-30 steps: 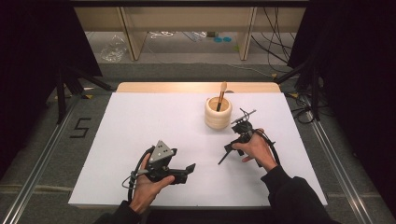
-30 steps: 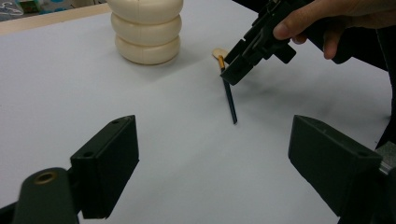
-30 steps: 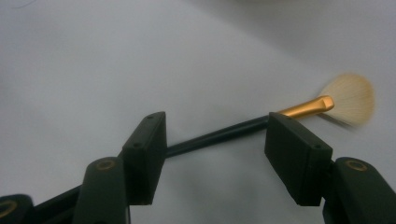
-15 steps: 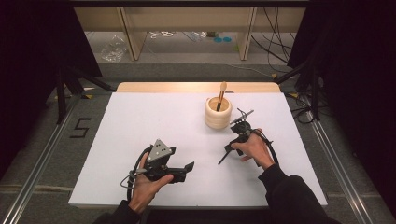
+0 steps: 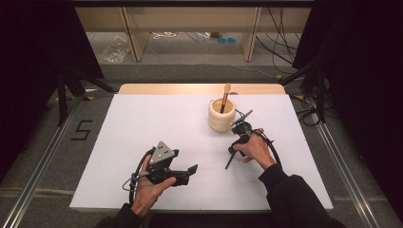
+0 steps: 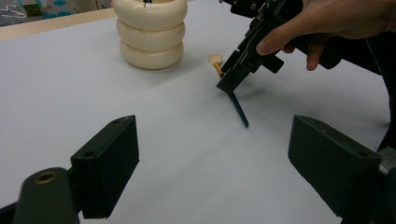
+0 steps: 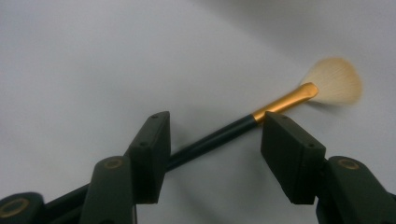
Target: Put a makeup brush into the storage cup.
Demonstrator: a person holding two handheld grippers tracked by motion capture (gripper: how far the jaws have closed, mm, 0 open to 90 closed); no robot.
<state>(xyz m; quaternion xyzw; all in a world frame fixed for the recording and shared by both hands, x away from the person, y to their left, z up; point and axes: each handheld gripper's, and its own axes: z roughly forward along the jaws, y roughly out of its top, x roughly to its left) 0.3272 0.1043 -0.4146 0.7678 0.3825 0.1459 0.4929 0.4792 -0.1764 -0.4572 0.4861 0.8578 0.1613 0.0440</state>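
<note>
On the white table [image 5: 142, 123], out toward the far edge and right of middle: a cream ringed holder [image 5: 221, 118] with a wooden stick [image 5: 225, 97] standing in it. Nothing else in there yet, far as visible.

Down by the near edge, left of middle: left gripper [image 6: 215, 158] just hovering, jaws wide apart and empty.

Right of middle, just nearer than the holder: right gripper [image 7: 215, 149] tipped down over a fan brush [image 7: 243, 123] lying flat on the surface. Been closing its jaws just now, with the dark handle running between them, but not clamped yet, gap on the right side at least.

So, guessing here: grab barely started. Left to do: pinch the handle, lift, and probably drop it into the holder.

Hard to make out:
- can't tell if the left-hand pad already touches the handle, since that jaw covers that stretch
- handle's tail end hidden behind the jaw
- stick's lower end buried in the holder
- holder's top cut off in the left gripper view
</note>
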